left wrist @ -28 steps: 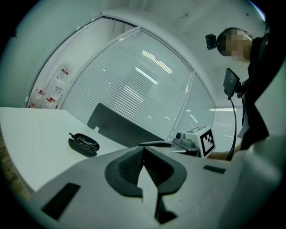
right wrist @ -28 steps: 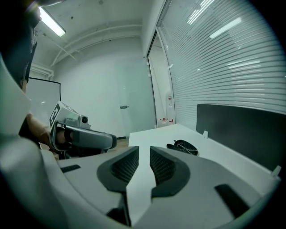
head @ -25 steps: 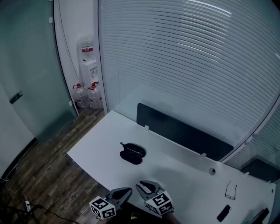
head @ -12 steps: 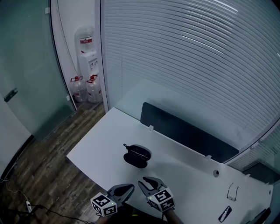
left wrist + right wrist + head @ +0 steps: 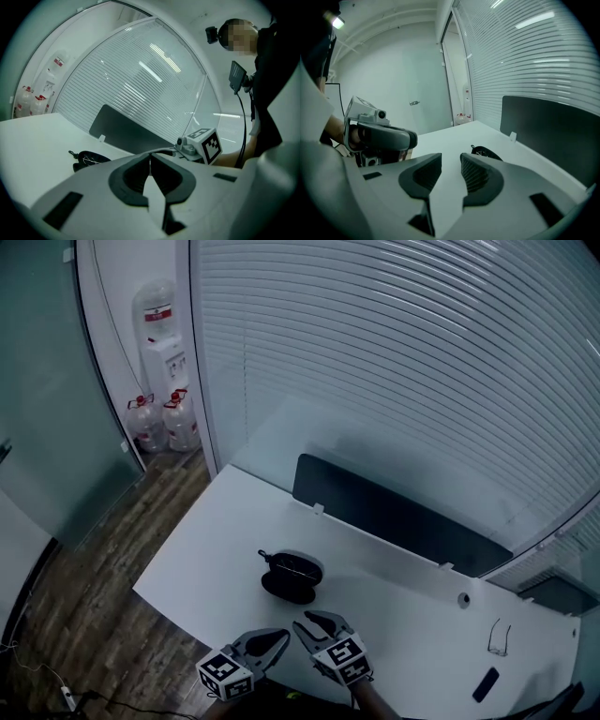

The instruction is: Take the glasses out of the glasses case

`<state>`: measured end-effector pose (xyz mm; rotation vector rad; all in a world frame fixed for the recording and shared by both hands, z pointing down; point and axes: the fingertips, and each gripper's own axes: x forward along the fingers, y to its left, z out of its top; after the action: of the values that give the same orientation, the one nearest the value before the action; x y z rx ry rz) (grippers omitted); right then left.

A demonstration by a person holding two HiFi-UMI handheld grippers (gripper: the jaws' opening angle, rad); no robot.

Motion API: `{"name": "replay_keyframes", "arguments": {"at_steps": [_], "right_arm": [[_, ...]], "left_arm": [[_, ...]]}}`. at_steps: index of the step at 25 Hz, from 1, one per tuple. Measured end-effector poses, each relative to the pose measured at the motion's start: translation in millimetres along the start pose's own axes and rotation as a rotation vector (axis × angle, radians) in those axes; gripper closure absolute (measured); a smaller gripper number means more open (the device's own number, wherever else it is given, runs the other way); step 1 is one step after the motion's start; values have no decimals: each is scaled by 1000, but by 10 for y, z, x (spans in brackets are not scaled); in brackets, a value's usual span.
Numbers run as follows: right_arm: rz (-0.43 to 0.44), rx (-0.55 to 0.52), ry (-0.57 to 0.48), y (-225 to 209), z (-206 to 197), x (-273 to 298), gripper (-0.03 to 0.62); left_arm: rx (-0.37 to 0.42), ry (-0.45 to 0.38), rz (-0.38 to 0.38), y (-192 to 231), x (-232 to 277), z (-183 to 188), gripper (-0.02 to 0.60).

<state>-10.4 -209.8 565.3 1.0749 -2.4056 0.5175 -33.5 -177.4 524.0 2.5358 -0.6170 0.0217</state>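
Glasses case [image 5: 292,576] lying on desk [image 5: 211,549], appearing open, long axis running roughly left-right in head view. Both hands hovering side by side at near desk edge, pointing toward case, apart from it. Left hand-held gripper [image 5: 279,641] keeping jaws pressed together, holding nothing. Right hand-held gripper [image 5: 314,622] showing jaws spread, having just been opening, nothing between them.

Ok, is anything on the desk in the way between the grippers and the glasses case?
Nothing visible. Only bare desk lies between the glasses case and both the left gripper and the right gripper, whose jaws have just been opening with nothing between them. The loose glasses lie far off to the right.
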Motion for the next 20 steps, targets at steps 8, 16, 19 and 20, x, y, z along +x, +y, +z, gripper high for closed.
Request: {"name": "replay_keyframes", "arguments": {"at_steps": [8, 16, 19, 20], "right_arm": [[-47, 1, 66, -176, -64, 210, 464], [-51, 17, 102, -307, -113, 404, 454], [-50, 5, 119, -364, -132, 492, 451], [-48, 9, 125, -378, -144, 516, 450]], "left_arm": [[-12, 48, -43, 197, 135, -23, 578], [-27, 65, -59, 322, 218, -84, 578], [-22, 64, -63, 401, 275, -77, 578], [-28, 66, -64, 425, 289, -96, 578]]}}
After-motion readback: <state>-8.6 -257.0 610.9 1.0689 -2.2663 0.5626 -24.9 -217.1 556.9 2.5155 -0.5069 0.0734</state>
